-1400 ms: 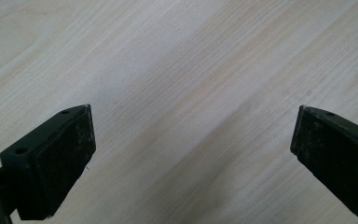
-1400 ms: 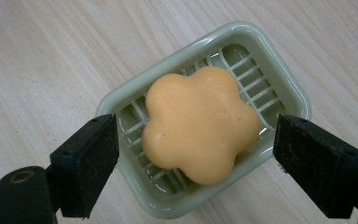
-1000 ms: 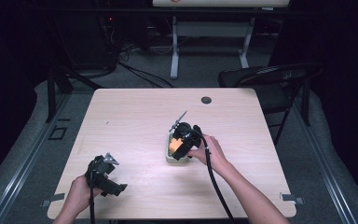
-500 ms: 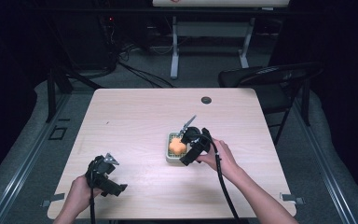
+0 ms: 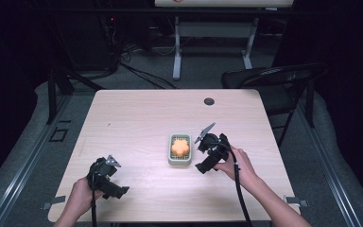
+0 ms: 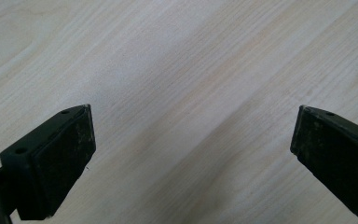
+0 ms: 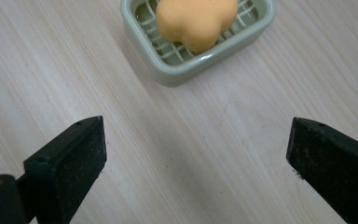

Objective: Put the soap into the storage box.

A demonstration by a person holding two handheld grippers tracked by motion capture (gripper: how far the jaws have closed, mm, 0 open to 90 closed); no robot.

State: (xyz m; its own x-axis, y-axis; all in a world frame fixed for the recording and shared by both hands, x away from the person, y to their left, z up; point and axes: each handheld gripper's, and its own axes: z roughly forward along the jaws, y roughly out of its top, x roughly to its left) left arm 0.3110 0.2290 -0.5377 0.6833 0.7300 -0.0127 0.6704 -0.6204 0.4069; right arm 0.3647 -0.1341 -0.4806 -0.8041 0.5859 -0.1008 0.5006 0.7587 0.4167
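The right gripper sits just to the right of the green soap dish, near the middle of the pale wooden table. The right hand holds it from the near right side, the forearm running in from the bottom edge at a slant, the wrist bent so that the tool leans toward the dish; its cable trails back along the arm. In the right gripper view its jaws stand wide apart over bare wood, released, and have just been opening, with nothing between them. The dish lies ahead of them and clear of both pads.

The orange flower-shaped soap lies inside the dish on its ribbed grid, roughly centred; in the right gripper view its lobed edge rests close to the near wall, though whether it touches that wall is hard to judge.

The left gripper is well apart from the dish, at the near left of the table. The left hand grips it from below, the forearm coming up from the bottom edge. In the left gripper view its jaws are spread wide over plain wood, empty
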